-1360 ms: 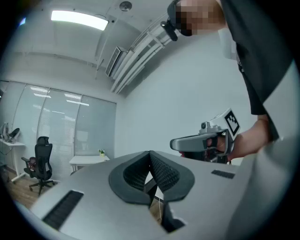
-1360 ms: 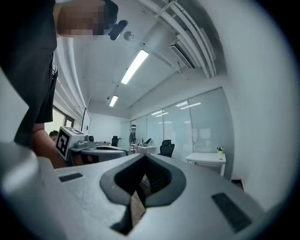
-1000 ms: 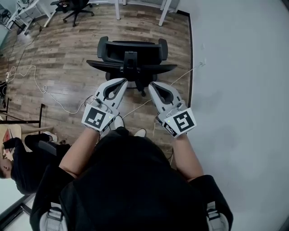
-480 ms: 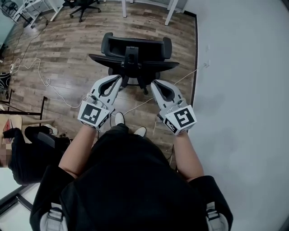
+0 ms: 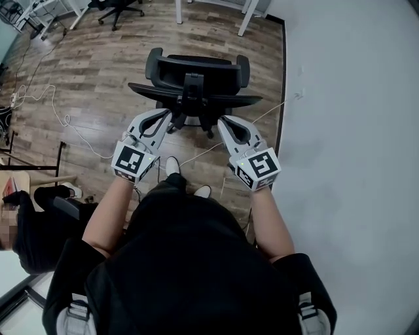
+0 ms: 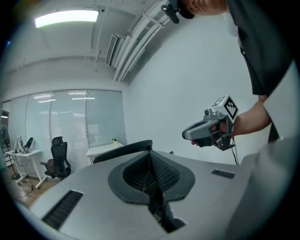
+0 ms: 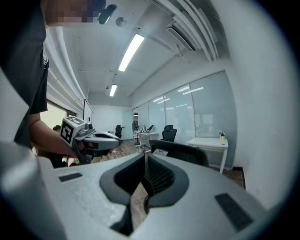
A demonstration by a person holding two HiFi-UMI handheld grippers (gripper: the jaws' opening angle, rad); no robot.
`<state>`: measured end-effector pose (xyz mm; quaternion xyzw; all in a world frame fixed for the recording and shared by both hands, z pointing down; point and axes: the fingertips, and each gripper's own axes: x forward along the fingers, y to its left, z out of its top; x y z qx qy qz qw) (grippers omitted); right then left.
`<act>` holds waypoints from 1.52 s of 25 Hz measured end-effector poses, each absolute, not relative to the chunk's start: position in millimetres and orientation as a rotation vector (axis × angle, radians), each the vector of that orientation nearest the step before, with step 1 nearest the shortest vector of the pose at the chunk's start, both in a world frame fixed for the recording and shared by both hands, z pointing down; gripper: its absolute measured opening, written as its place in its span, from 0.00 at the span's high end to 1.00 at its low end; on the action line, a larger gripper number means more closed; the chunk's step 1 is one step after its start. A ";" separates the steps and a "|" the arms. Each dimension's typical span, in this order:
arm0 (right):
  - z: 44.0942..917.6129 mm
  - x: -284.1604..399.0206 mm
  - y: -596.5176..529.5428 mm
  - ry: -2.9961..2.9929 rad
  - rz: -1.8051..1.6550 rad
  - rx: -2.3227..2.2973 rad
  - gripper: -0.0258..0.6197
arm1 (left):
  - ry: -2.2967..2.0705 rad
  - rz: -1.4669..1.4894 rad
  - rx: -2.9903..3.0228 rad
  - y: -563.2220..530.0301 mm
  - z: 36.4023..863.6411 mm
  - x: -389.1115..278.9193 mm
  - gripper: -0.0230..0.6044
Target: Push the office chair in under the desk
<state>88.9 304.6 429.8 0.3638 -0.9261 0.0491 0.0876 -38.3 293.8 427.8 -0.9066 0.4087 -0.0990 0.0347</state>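
A black office chair (image 5: 195,77) stands on the wood floor with its backrest (image 5: 196,99) facing me. Beyond it are the white legs of a desk (image 5: 245,16). My left gripper (image 5: 167,116) and right gripper (image 5: 222,122) are both shut and empty, their tips just short of the backrest's top edge, one on each side of its centre post. Whether they touch it I cannot tell. In the left gripper view the shut jaws (image 6: 151,153) point at the backrest edge (image 6: 123,148). From the right gripper view (image 7: 145,157) the chair back (image 7: 183,151) and desk (image 7: 209,140) lie ahead.
A white wall (image 5: 347,131) runs along the right, close to the chair. Cables (image 5: 59,118) trail over the floor at left and one (image 5: 275,105) leads to the wall. Another black chair (image 5: 118,6) stands at the far left. A seated person (image 5: 33,229) is at lower left.
Both grippers have sunk a little and drawn slightly nearer the chair's backrest. The chair has stayed where it was.
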 end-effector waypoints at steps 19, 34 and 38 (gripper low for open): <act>511.9 99.7 219.8 -2.260 0.008 0.830 0.82 | 0.758 -1.104 -2.652 208.4 513.4 -69.7 0.77; 582.6 115.3 179.0 -1.774 -0.243 0.476 0.70 | 0.421 -1.620 -2.296 173.5 575.9 -97.0 0.66; 606.1 114.5 179.2 -1.694 -0.244 0.392 0.70 | 0.359 -1.667 -2.250 171.7 594.8 -97.1 0.67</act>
